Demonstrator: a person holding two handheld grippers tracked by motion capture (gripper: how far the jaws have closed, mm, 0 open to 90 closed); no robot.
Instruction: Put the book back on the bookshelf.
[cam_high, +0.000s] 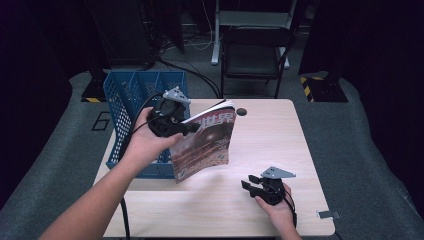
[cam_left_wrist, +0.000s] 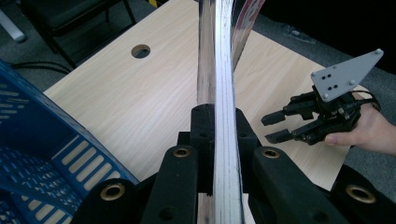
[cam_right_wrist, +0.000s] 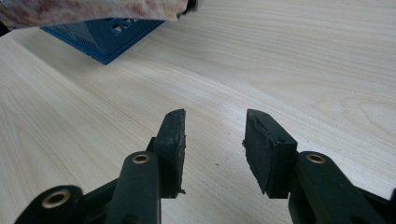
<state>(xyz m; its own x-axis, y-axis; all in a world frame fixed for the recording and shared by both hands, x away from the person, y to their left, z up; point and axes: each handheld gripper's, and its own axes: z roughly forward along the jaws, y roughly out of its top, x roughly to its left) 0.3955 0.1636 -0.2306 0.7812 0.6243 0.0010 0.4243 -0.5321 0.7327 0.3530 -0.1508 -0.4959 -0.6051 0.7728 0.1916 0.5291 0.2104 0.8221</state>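
Left claw clamps glossy magazine, reddish-brown cover.

magazine: glossy, reddish-brown cover, white characters on top
pose: closed, held upright, tilted
place: above the table, beside the blue basket

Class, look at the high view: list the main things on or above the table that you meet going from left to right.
Blue basket → left gripper → magazine → round hole in the table → right gripper → small metal plate at the table's edge.
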